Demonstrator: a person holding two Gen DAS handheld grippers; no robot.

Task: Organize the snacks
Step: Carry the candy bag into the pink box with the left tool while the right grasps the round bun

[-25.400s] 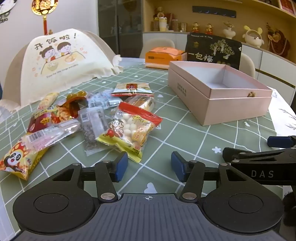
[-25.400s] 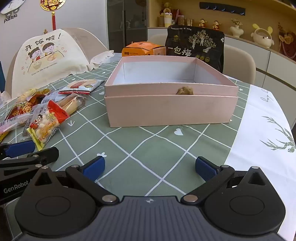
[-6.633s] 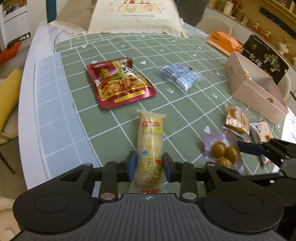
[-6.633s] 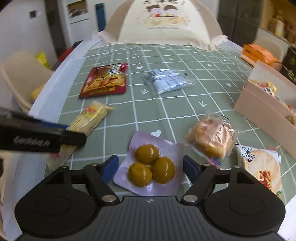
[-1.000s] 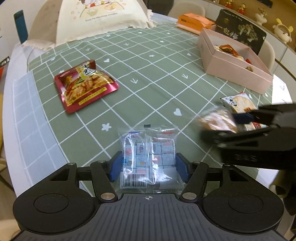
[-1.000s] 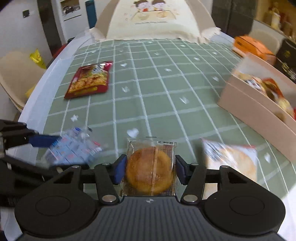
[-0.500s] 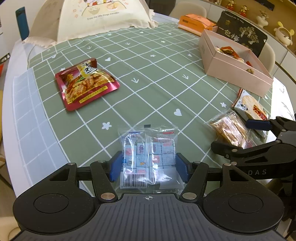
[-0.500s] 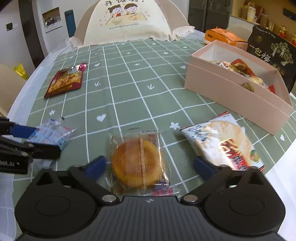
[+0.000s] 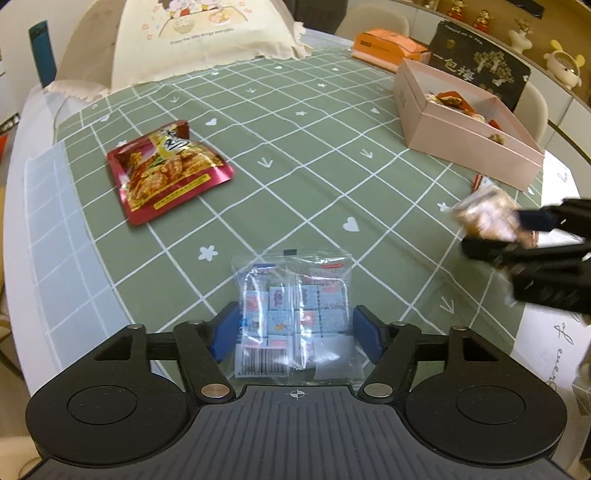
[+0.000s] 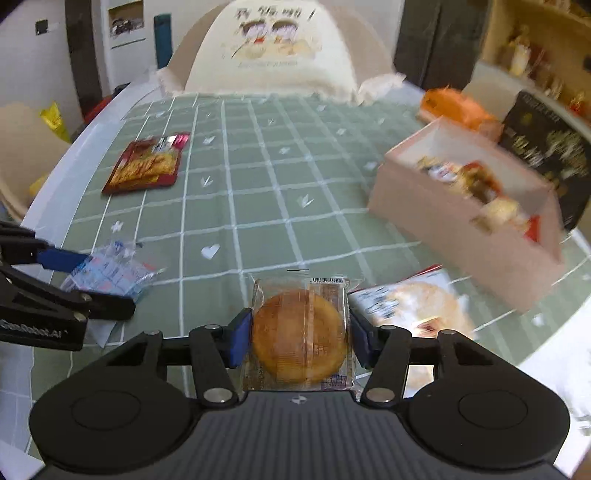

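My left gripper [image 9: 294, 330] is shut on a clear bag of small blue-wrapped candies [image 9: 293, 312] above the green checked tablecloth [image 9: 295, 177]. My right gripper [image 10: 299, 338] is shut on a wrapped round golden cake [image 10: 300, 334] and holds it off the table; it shows blurred in the left wrist view [image 9: 487, 216]. The pink box [image 9: 465, 125] with several snacks inside stands at the far right, also in the right wrist view [image 10: 469, 221]. A red snack pouch [image 9: 168, 168] lies at the left. A white rice-cracker pack [image 10: 413, 302] lies right of the cake.
A cream food cover [image 9: 199, 33] stands at the table's far end. An orange box [image 9: 388, 46] and a black bag [image 9: 480, 70] sit behind the pink box. The table edge [image 9: 22, 221] runs along the left.
My right gripper has shut on the round cake and lifted it off the table. My left gripper still holds the candy bag and has moved little.
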